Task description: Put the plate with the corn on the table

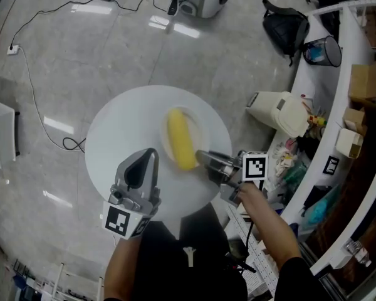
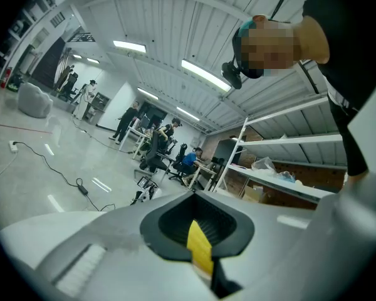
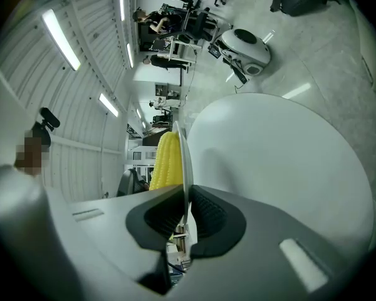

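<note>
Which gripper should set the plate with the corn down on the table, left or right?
Right. The right gripper is shut on the rim of the plate, with the corn lying on it above the table. The left gripper is shut on nothing, off to the side.

The plate's (image 1: 197, 127) edge nearest the person is hidden under the right gripper (image 1: 203, 158), at the table's (image 1: 113, 137) right side; the corn (image 1: 182, 140) covers the plate's middle; in the right gripper view the plate (image 3: 183, 162) shows edge-on beside the table (image 3: 282, 162), so its top face cannot be seen, and the corn's (image 3: 165, 162) lower end sits behind a jaw; the left gripper (image 1: 151, 152) covers the table's near rim; the person's arms (image 1: 272, 227) are cut off by the bottom edge, below the table; a yellow strip (image 2: 199, 246) inside the left gripper's hollow cannot be identified; the clutter (image 1: 294, 168) right of the table is too small to tell.
</note>
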{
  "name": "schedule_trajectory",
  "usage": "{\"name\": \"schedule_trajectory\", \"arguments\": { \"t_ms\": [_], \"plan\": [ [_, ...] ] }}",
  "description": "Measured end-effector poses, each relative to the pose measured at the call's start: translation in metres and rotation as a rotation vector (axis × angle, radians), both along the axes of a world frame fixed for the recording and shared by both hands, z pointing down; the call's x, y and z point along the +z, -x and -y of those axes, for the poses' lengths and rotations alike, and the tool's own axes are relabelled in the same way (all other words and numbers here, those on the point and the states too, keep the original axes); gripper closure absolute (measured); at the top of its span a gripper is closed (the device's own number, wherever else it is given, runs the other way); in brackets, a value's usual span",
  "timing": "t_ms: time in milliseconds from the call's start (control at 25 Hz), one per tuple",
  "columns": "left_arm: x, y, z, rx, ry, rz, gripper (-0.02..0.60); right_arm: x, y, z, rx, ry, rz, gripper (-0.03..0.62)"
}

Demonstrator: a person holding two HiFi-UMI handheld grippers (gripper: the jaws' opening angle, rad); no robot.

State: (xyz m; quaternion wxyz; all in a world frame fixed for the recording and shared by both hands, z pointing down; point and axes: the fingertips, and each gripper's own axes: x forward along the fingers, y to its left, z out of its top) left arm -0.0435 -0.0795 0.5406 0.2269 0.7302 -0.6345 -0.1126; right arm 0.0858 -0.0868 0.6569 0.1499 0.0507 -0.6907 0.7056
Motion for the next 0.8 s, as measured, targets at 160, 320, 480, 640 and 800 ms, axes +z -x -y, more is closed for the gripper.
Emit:
{"name": "schedule_trajectory", "arguments": {
  "t_ms": [160, 320, 480, 640, 800],
  "plan": [
    [0.004, 0.0, 0.007, -0.002, -0.001, -0.008, 0.577, 0.004, 0.003, 0.007, 0.001, 0.005, 0.004, 0.56],
    [0.01, 0.001, 0.012, -0.005, 0.005, -0.019, 0.577, 0.009, 0.004, 0.013, 0.008, 0.013, -0.011, 0.559],
    [0.014, 0.002, 0.018, -0.013, 0.006, -0.027, 0.577, 0.012, 0.007, 0.016, 0.011, 0.025, -0.02, 0.56],
    [0.017, 0.004, 0.022, -0.011, 0.01, -0.033, 0.577, 0.017, 0.009, 0.017, 0.015, 0.039, -0.03, 0.559],
    [0.019, 0.008, 0.024, -0.009, 0.017, -0.031, 0.577, 0.02, 0.012, 0.018, 0.018, 0.049, -0.041, 0.56]
  ]
}}
